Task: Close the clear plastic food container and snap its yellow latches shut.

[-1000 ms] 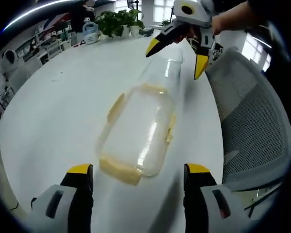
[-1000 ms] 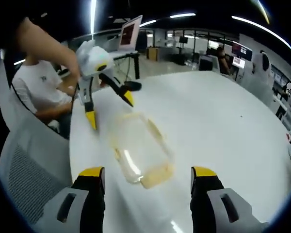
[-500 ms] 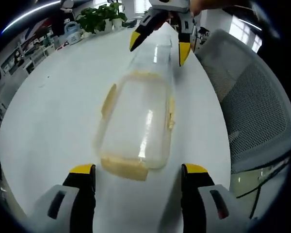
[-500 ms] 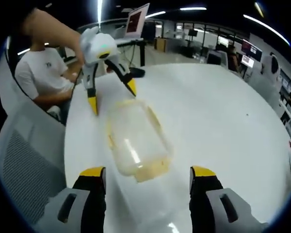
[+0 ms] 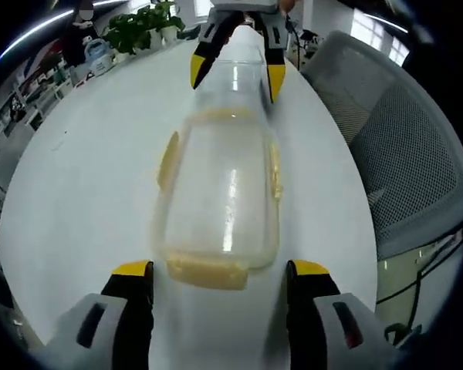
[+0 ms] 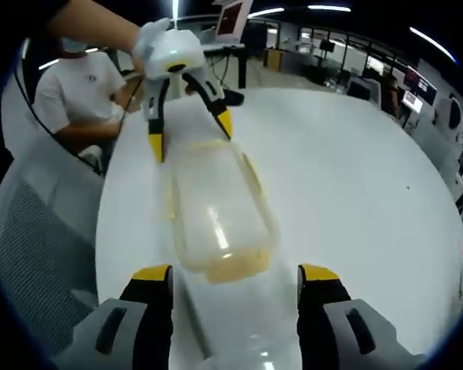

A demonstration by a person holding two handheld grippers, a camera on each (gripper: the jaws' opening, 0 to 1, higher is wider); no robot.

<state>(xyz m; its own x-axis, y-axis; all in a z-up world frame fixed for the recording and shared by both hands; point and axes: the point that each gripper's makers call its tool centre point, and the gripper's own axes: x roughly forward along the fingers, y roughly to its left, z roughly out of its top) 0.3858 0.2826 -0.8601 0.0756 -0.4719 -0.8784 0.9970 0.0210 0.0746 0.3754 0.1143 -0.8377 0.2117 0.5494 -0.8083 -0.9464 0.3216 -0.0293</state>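
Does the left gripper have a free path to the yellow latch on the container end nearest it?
Probably yes. The left gripper is open, the yellow latch lies just ahead between its jaws, and nothing sits between them on the white table.

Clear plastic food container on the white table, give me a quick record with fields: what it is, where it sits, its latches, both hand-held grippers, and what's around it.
item: clear plastic food container with yellow latches
support: white table, container lying flat
left hand-held gripper: open, jaws either side of the container's near end, not touching
right hand-held gripper: open, at the opposite end, jaws astride it
latch state: cannot tell whether snapped
surroundings: grey mesh chair beside the table; potted plants at the far edge; seated person in white shirt
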